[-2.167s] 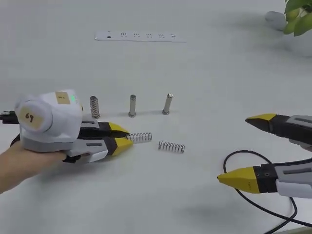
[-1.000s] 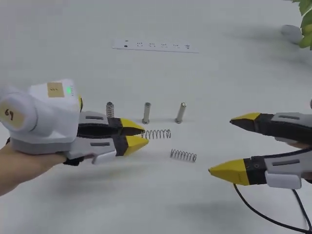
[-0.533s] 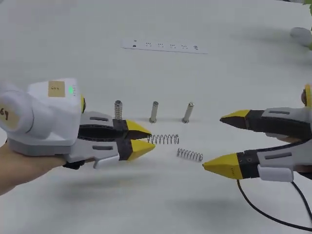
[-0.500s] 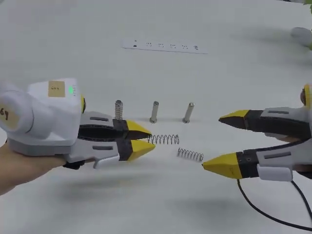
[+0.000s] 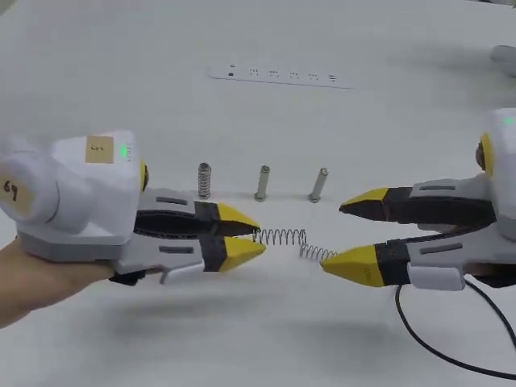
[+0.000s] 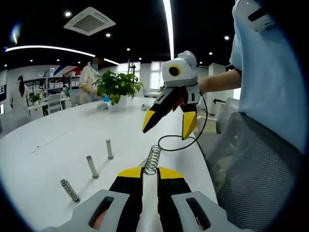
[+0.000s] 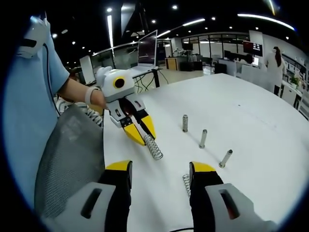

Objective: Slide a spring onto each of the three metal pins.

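My left gripper [image 5: 251, 235] [image 6: 149, 170] is shut on one end of a spring [image 5: 282, 236] [image 6: 152, 158] that sticks out ahead of its tips. Facing it from the right, my right gripper [image 5: 333, 235] [image 7: 161, 169] is open, and a second spring [image 5: 316, 252] [image 7: 186, 183] lies on the table between its jaws. Behind them stand three pins in a row. The left pin [image 5: 204, 181] [image 7: 185, 123] wears a spring. The middle pin [image 5: 263, 183] [image 7: 203, 138] and right pin [image 5: 320, 185] [image 7: 225, 158] are bare.
A white power strip [image 5: 282, 76] lies far back on the white table. A black cable [image 5: 435, 339] trails from the right gripper across the near right of the table. A potted plant [image 6: 117, 86] stands at the table's far right end.
My left gripper has moved right with the spring held in its tips. My right gripper has come in leftward, its jaws now around the loose spring.
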A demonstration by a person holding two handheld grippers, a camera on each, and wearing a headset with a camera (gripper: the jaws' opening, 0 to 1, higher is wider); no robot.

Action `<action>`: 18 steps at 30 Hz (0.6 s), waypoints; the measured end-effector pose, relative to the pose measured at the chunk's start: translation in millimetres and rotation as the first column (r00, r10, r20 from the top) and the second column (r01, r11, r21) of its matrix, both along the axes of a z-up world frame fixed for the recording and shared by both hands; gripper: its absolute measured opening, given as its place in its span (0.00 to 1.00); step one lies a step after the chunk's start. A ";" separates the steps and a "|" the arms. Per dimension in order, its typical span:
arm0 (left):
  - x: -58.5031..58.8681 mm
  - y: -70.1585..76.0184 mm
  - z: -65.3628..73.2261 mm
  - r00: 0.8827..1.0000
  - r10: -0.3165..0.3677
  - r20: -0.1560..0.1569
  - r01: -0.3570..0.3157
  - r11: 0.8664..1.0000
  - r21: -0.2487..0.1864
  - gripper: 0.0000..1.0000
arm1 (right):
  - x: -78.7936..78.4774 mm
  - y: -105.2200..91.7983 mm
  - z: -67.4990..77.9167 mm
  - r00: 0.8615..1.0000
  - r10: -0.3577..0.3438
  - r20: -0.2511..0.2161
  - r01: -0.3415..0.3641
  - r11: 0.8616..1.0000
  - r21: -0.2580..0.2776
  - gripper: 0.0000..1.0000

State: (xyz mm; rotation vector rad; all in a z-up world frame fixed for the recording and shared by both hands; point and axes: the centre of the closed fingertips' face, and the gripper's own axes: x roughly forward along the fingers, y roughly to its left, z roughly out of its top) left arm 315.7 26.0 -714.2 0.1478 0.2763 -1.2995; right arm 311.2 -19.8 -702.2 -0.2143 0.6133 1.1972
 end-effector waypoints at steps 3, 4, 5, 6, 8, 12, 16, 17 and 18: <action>-2.2 -0.8 1.9 1.000 -0.008 -0.001 0.008 1.000 -0.004 0.03 | -2.2 2.9 -1.6 1.000 0.016 -0.011 -0.016 1.000 0.000 0.39; -3.0 -1.1 2.8 1.000 -0.010 -0.001 0.010 1.000 -0.006 0.03 | -3.0 3.8 -2.7 1.000 0.020 -0.017 -0.020 1.000 -0.001 0.37; -3.7 -1.4 3.1 1.000 -0.012 -0.001 0.012 1.000 -0.007 0.03 | -3.6 4.2 -3.4 1.000 0.024 -0.020 -0.024 1.000 -0.001 0.36; -4.4 -1.8 3.7 1.000 -0.015 -0.001 0.015 1.000 -0.009 0.03 | -4.7 4.9 -3.7 0.999 0.031 -0.024 -0.031 1.000 -0.001 0.34; -6.4 -2.8 4.2 1.000 -0.022 -0.004 0.022 1.000 -0.011 0.03 | -6.4 6.5 -4.9 0.999 0.044 -0.028 -0.044 0.999 -0.003 0.31; -10.6 -4.7 3.1 0.999 -0.041 -0.012 0.041 0.999 -0.012 0.03 | -8.9 9.4 -5.8 0.997 0.066 -0.038 -0.066 0.998 -0.004 0.26; -12.6 -6.1 1.5 0.998 -0.051 -0.021 0.051 0.999 -0.011 0.03 | -11.7 11.5 -6.1 0.995 0.085 -0.048 -0.086 0.996 -0.001 0.22; -12.9 -6.4 1.4 0.998 -0.053 -0.023 0.053 0.999 -0.013 0.03 | -11.9 11.8 -6.1 0.995 0.087 -0.049 -0.087 0.996 -0.001 0.20; -12.7 -6.4 1.4 0.998 -0.051 -0.024 0.051 0.999 -0.013 0.03 | -12.3 12.2 -6.0 0.995 0.089 -0.051 -0.089 0.996 0.001 0.20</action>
